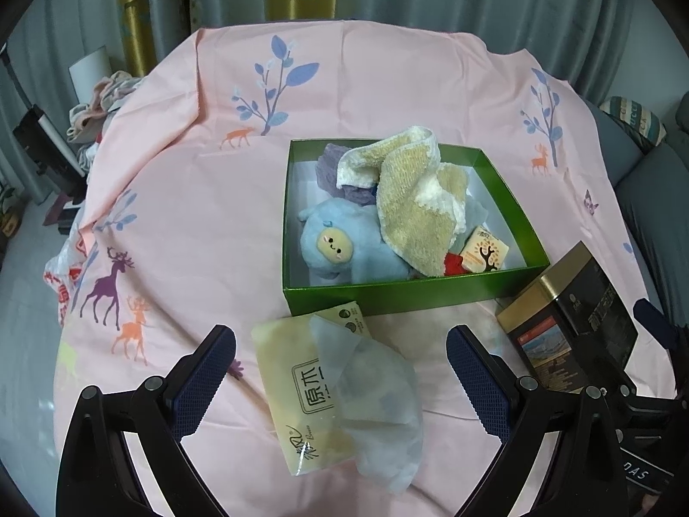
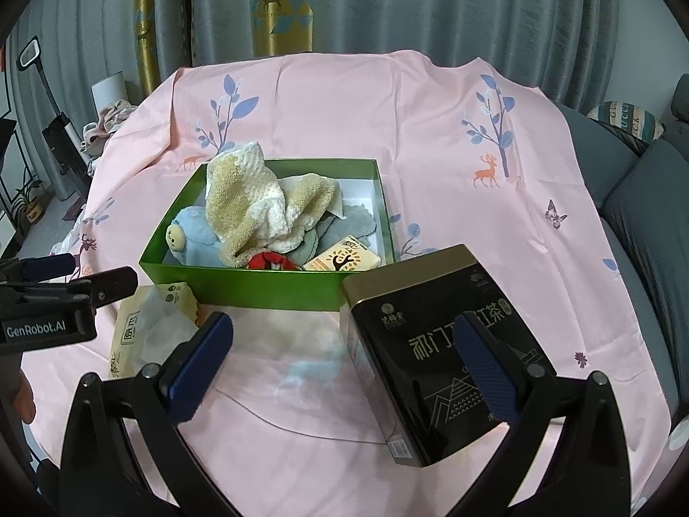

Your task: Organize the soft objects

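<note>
A green box (image 1: 387,293) (image 2: 241,286) on the pink cloth holds a blue plush toy (image 1: 340,245) (image 2: 193,237), a yellow-white towel (image 1: 413,198) (image 2: 245,198), grey and purple cloths, a red item and a small tissue pack (image 1: 484,252) (image 2: 344,260). A yellow tissue pack (image 1: 301,383) (image 2: 129,331) with a loose tissue (image 1: 370,392) on it lies in front of the box, between the fingers of my open, empty left gripper (image 1: 340,370). My right gripper (image 2: 344,366) is open and empty, its right finger over a black tea tin (image 2: 422,344) (image 1: 568,327).
The pink deer-print cloth (image 1: 193,215) covers the round table. Grey curtains hang behind it. A pile of clothes (image 1: 99,103) lies off the far left edge. A grey sofa (image 2: 646,198) stands at the right.
</note>
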The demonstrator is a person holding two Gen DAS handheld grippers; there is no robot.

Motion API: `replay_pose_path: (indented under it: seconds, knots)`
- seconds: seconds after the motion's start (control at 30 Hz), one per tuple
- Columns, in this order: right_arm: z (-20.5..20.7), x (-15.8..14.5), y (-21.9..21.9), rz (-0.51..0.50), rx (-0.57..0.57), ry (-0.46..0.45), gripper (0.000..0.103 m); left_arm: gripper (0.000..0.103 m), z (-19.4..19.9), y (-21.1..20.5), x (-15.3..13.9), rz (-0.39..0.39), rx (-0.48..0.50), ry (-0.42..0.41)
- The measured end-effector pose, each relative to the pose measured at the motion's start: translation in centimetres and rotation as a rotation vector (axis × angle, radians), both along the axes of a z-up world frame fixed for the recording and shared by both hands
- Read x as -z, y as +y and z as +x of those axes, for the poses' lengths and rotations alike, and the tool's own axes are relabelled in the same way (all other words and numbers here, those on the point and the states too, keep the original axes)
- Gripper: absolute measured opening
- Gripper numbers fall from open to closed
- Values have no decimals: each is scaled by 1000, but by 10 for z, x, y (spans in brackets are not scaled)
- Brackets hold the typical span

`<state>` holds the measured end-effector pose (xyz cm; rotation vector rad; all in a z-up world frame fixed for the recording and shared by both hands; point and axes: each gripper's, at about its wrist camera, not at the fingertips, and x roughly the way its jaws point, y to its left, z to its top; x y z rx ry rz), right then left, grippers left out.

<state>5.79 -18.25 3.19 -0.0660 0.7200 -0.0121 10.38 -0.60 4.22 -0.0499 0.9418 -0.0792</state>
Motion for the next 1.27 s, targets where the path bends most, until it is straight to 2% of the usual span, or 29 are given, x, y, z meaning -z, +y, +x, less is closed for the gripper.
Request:
replay_pose_path:
  seconds: [0.5, 1.27]
  knots:
    - [17, -2, 9, -17, -11, 5, 102, 98, 5, 2, 1, 0, -7, 0]
    - [43, 6, 13, -17, -7, 33, 102, 98, 35, 2, 11, -8, -20, 21]
